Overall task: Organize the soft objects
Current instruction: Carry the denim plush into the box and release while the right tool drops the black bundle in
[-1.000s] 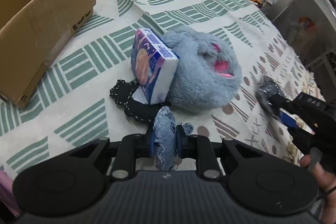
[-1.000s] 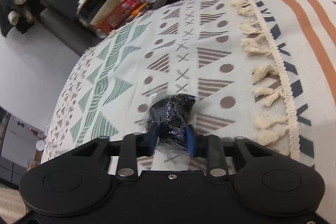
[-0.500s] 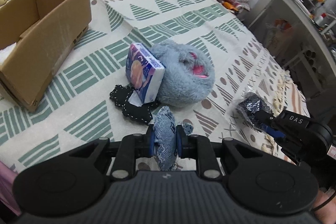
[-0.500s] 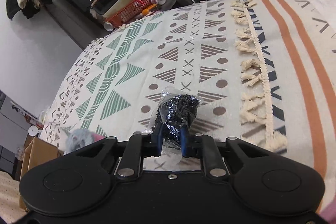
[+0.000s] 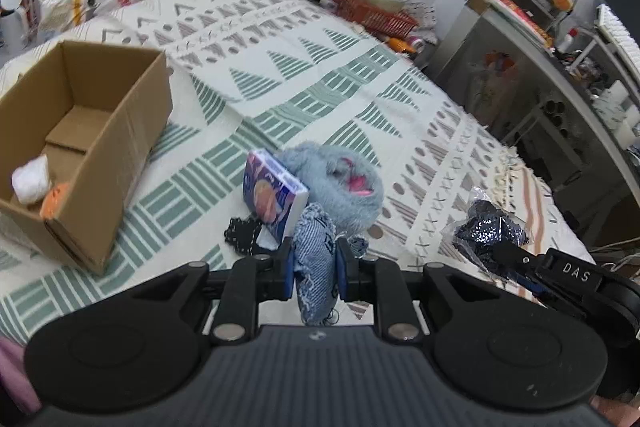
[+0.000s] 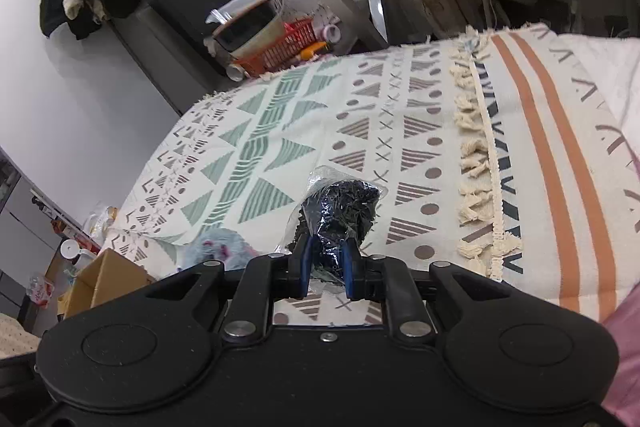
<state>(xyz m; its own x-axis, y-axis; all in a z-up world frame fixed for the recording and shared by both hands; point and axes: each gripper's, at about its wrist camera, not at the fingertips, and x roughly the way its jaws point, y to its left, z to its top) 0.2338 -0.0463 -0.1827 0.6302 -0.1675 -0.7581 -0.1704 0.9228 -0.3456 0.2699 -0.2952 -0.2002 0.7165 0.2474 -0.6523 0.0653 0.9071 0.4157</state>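
Observation:
My left gripper (image 5: 314, 263) is shut on a blue denim soft toy (image 5: 314, 259), held above the patterned bedspread (image 5: 320, 75). My right gripper (image 6: 328, 263) is shut on a black bundle in clear plastic wrap (image 6: 340, 211), also lifted; it also shows in the left wrist view (image 5: 490, 233). On the bed lie a grey plush (image 5: 336, 183), a purple tissue pack (image 5: 272, 201) leaning on it, and a black stitched cloth piece (image 5: 242, 235). An open cardboard box (image 5: 92, 131) stands at the left, holding a white soft item (image 5: 30, 181) and an orange one (image 5: 54, 201).
A red basket (image 5: 376, 15) and clutter lie beyond the bed's far edge. A desk with shelves (image 5: 560, 59) stands to the right. The bedspread's tasselled fringe (image 6: 476, 163) runs along the right side. A dark cabinet (image 6: 176, 7) stands by the wall.
Both grippers have risen and pulled back with their loads. The box interior has come into the left wrist view, and the plush and box now show in the right wrist view.

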